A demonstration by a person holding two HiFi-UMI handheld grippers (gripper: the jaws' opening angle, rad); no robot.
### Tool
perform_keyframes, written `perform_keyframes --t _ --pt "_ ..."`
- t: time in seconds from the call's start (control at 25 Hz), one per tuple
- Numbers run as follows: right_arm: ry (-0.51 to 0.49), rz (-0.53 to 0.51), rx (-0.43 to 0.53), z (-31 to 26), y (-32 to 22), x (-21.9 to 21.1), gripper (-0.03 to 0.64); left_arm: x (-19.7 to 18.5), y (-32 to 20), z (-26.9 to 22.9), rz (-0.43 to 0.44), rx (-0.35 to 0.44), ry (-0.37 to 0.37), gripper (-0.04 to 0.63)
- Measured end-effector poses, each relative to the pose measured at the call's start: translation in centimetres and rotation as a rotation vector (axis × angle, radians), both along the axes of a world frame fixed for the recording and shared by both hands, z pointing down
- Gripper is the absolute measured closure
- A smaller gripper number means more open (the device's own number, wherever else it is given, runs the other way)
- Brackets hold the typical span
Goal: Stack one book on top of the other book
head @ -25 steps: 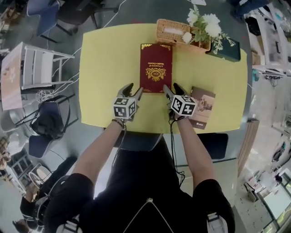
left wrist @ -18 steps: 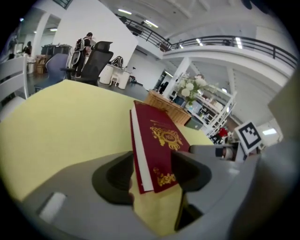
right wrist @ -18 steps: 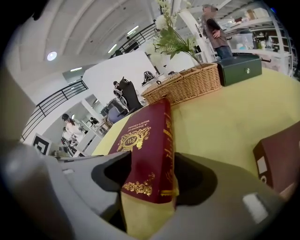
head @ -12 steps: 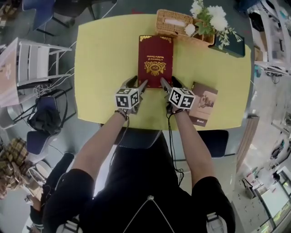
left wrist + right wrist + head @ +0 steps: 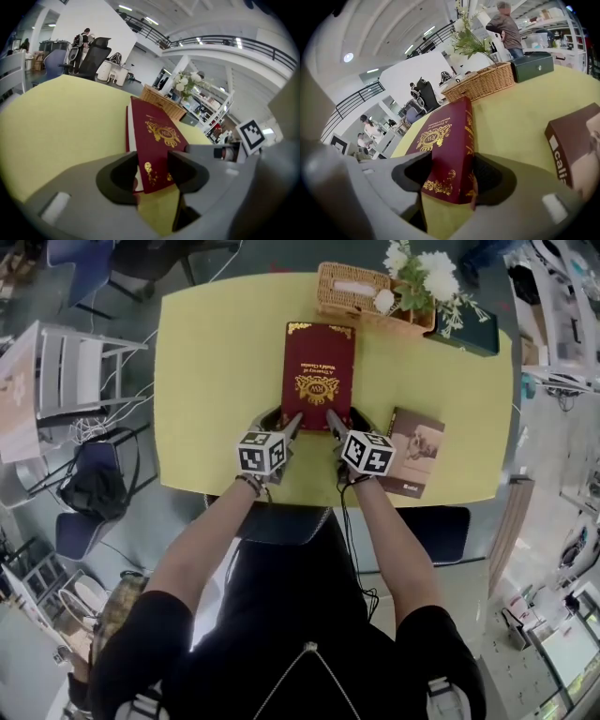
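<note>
My left forearm reached forward with the left gripper (image 5: 284,419) tipped down at the red book's (image 5: 319,371) near left corner. Its jaws straddled that corner and had just been closing, though a sliver of gap showed beside the white page edges, so I read them as not yet gripping. The red book lay flat on the smooth yellow table (image 5: 216,362): a hard rectangular cover, dark cloth-like red, with gilt ornament and corner scrolls. At its near right corner my right arm mirrored the left, and the right gripper (image 5: 339,422) sloped down the same way. Its jaws had just been opening and stood wide apart around the spine corner, not clamped. Right of the red book, apart from it, lay a smaller brown book (image 5: 413,450) with a matte cover.
</note>
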State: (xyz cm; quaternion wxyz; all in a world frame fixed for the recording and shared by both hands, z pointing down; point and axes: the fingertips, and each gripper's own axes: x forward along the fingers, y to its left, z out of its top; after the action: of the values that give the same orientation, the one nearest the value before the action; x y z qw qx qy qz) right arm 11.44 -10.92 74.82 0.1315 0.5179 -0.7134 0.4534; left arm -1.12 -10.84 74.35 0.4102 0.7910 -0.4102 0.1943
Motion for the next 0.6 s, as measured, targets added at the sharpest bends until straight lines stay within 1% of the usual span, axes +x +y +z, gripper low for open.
perform_keyframes --t 0.12,0.36,0.48,0.6 --pt "-0.008 0.018 -0.008 -0.4 1.9 -0.2 0.334 -0.2 1.7 -0.5 0.011 0.011 -0.005 0.377" --pt "-0.005 0.020 -0.012 -1.5 6.5 -1.5 0.336 -1.5 6.1 -1.2 0.015 0.014 0.004 0.377" --pt "-0.022 0.030 -0.011 -2.0 9.1 -2.4 0.336 -2.6 8.6 -1.5 0.011 0.032 0.000 0.377" --pt "-0.043 0.045 -0.020 -2.4 12.1 -3.6 0.336 -3.7 11.3 -2.2 0.029 0.054 -0.009 0.377"
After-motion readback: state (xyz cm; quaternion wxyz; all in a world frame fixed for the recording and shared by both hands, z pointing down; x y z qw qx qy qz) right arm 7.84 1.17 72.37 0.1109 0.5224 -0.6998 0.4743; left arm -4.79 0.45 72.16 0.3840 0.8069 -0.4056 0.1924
